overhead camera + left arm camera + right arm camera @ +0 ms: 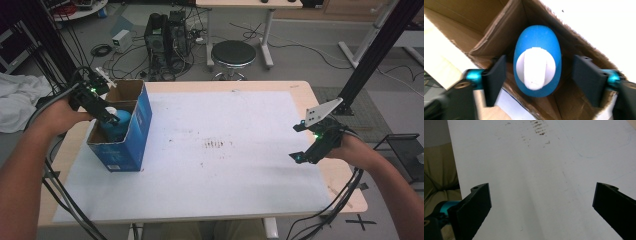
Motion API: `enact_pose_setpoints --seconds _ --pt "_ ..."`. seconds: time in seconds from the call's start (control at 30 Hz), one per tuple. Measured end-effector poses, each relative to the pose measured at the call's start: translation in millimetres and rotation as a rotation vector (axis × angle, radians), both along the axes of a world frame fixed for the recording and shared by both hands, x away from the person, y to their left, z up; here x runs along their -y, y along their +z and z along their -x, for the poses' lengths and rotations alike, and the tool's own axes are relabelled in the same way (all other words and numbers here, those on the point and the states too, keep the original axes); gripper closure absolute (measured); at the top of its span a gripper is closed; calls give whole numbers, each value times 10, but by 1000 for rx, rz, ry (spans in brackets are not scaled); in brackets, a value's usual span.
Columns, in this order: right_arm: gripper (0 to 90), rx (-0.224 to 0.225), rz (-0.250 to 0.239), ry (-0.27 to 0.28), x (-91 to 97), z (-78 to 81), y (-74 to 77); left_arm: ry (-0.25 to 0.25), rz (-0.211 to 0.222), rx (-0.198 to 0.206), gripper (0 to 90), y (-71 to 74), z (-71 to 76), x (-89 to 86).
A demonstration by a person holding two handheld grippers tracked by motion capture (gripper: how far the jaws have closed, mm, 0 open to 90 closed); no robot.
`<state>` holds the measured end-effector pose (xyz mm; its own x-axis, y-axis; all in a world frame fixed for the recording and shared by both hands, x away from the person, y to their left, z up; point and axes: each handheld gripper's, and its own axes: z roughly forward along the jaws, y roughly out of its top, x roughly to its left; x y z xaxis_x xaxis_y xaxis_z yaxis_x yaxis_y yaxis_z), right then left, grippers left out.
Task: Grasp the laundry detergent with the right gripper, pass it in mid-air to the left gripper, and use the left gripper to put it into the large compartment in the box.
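Note:
A blue bottle with a white cap point(117, 122) point(537, 67) stands inside an open blue cardboard box point(131, 145) point(499, 27) at the table's left. My left gripper point(106, 114) point(540, 77) hangs over the box's opening, open, with one jaw on each side of the bottle and a gap to it on both sides. My right gripper point(299, 156) point(541, 207) is at the table's right edge, low over the white sheet point(220, 145) point(536, 170), open with nothing between its jaws.
Brown smudges point(218, 144) point(540, 128) mark the middle of the sheet. Beyond the table stand a black stool point(233, 54) and a computer case point(166, 42) among cables. A black frame post point(375, 55) rises at the back right.

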<state>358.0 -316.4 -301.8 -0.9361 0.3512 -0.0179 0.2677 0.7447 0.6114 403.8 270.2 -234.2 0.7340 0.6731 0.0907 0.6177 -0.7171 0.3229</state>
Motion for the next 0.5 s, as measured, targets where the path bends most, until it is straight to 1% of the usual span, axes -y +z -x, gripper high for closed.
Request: enact_pose_setpoints --seconds 0.03,0.07,0.1,0.13,0.17,0.23,0.27,0.3,0.33,0.37,0.4,0.43,0.47,0.5 --pt "10 2 -6 6 4 -2 1 -9 2 6 259 45 17 14" --pt "10 0 -5 1 4 8 7 -2 12 14 259 67 31 30" --pt "10 1 -9 5 4 8 8 -21 -5 12 259 118 35 32" --pt "10 -1 -7 -1 3 16 16 -3 21 27 259 144 57 53" --pt "10 4 -6 5 2 14 21 -23 -1 22 259 205 58 48" --pt "10 9 -10 6 2 19 33 -3 27 42 258 281 94 76" --pt "10 13 -11 4 4 25 40 -14 34 46 258 325 108 90" --pt "10 18 -10 4 8 25 47 -26 39 39 258 376 122 101" --pt "10 18 -14 11 16 23 49 -34 48 42 258 418 135 118" --pt "10 13 -14 4 22 30 54 -54 48 47 258 461 143 136" --pt "10 19 -18 3 23 30 51 -52 64 56 258 497 164 172" --pt "10 23 -13 4 25 31 52 -54 80 61 258 519 176 205" --pt "10 21 -14 1 23 35 51 -50 94 70 258 533 191 252" --pt "10 24 -14 2 23 36 52 -76 79 65 258 559 191 278"
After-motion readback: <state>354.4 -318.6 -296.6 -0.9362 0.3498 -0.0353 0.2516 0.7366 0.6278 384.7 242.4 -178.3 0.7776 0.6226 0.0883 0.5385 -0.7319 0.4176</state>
